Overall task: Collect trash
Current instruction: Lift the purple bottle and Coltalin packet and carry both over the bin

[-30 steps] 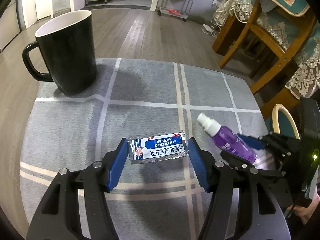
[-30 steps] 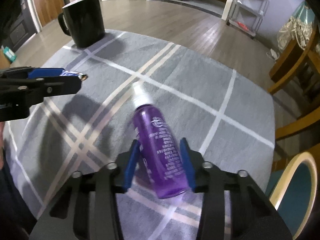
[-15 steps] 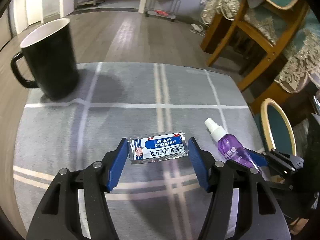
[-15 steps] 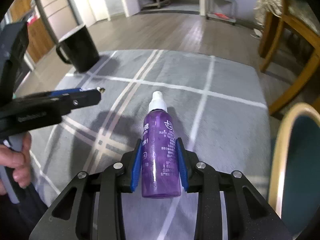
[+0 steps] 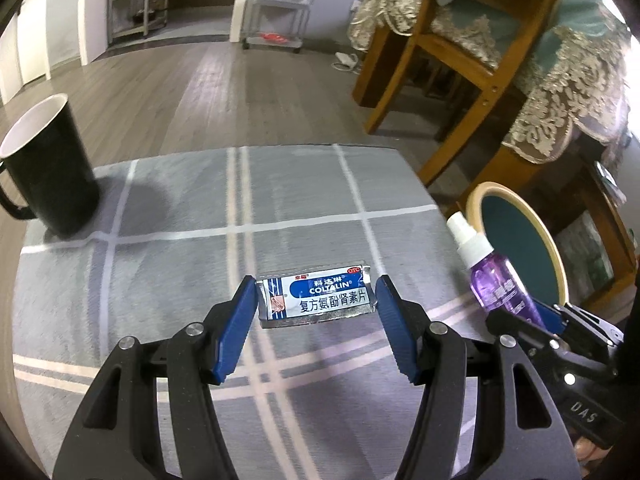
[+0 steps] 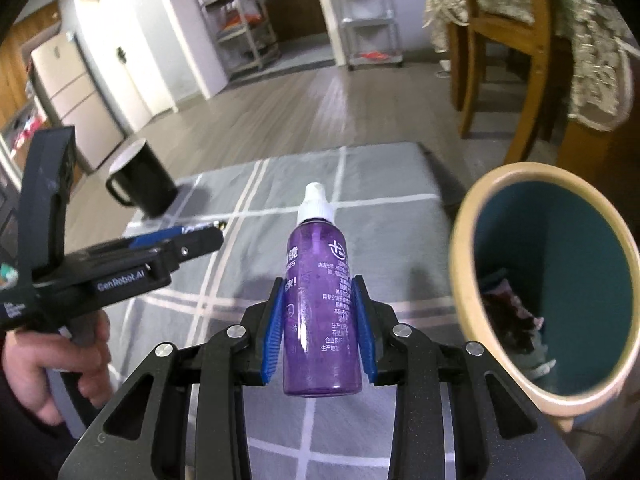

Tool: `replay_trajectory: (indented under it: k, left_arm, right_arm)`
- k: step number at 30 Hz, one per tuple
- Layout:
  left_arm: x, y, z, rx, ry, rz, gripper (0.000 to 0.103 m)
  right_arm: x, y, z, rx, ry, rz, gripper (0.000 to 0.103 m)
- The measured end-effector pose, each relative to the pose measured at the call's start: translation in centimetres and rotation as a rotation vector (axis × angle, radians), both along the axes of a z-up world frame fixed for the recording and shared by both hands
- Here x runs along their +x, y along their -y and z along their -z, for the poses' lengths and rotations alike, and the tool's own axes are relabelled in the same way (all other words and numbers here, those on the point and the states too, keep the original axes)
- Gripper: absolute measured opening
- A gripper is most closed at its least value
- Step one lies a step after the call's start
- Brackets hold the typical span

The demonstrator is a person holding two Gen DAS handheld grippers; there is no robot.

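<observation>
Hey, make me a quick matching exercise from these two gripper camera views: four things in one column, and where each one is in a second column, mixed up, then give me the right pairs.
Things:
1. purple spray bottle
2. medicine sachet
3. black mug
4. teal bin

Places:
A. standing on the grey checked cloth, at its far left corner
B. between the fingers of the left gripper
C. beside the table, off its right edge
D. between the fingers of the right gripper

Pairs: 1-D, 2-B, 3-A, 4-C
</observation>
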State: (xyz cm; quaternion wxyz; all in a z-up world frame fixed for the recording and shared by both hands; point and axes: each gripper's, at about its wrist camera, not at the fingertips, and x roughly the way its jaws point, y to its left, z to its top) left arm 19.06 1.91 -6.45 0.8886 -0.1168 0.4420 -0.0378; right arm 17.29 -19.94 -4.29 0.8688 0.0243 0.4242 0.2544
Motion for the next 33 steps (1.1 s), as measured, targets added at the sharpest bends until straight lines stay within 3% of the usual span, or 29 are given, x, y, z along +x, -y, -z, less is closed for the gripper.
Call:
replay_trajectory:
  k: [16, 25, 33]
  left_arm:
    - [1.2, 7.1, -2.6, -0.024, 0.066, 0.124, 0.060]
    - [2.0, 11.5, -2.9, -0.036, 0.078, 0.200, 0.060]
    - [2.3, 13.0, -2.7, -0.039, 0.078, 0.235, 0.060]
  right_arm:
    - [0.1, 8.5, -1.1, 0.048, 0.046, 0.205, 0.034]
    - [1.3, 13.1, -0.1, 0.054, 0.009, 0.344, 0.034]
    - [3.0, 14.5, 1.8, 0.010, -0.052, 0.404, 0.034]
